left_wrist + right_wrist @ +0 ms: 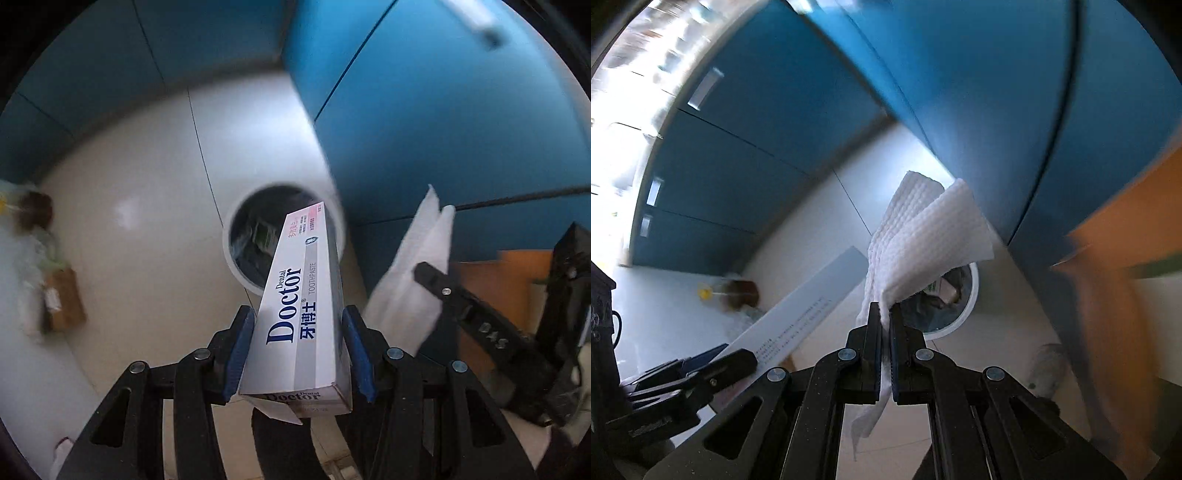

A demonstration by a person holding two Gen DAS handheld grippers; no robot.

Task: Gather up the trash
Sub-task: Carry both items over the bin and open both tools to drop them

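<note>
A white toothpaste box (303, 317), printed "Doctor" in blue with a grey stripe, is clamped lengthwise between the left gripper's (299, 343) blue pads, its end flap open. A folded, quilted white paper towel (923, 240) is pinched in the closed right gripper (885, 332). Both are held above a round white bin (236, 258) on the pale floor (147, 229).

Right gripper (885, 317) fingers (873, 332) pinch a white paper towel (931, 229) above the round bin (973, 288)
</note>
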